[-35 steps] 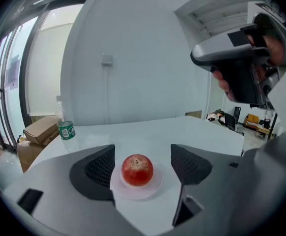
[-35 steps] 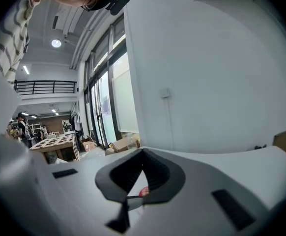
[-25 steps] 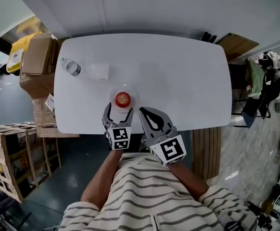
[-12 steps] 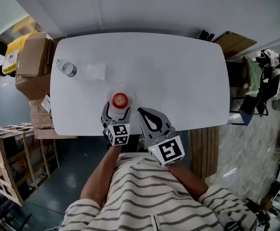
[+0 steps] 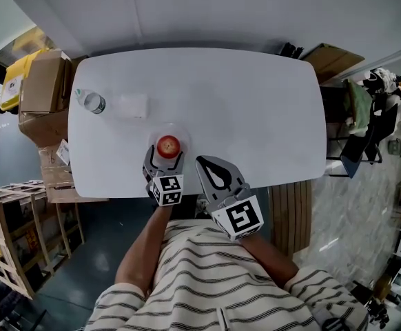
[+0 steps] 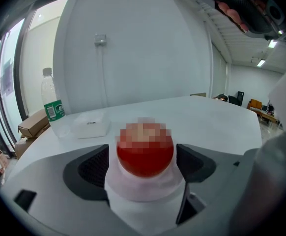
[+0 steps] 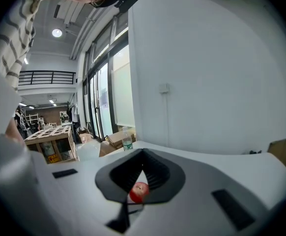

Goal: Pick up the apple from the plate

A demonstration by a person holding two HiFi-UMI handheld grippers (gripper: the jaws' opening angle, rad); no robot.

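Here, the apple [image 5: 168, 145] sits on a plate [image 6: 143, 193] near the table's [image 5: 255, 116] front edge, right between the left claw's [image 6: 143, 165] spread jaws. One jaw stands on each side, seemingly not yet gripping. The right claw [image 5: 205, 165], jaws together and empty, rests just beside it. A bottle [image 5: 90, 102] and a small box [image 5: 134, 105] stand well off — nothing blocks the pinch.

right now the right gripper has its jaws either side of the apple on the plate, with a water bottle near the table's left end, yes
No: it is the left gripper, jaws either side of the apple on the plate, as the left gripper view shows. The water bottle part is right.
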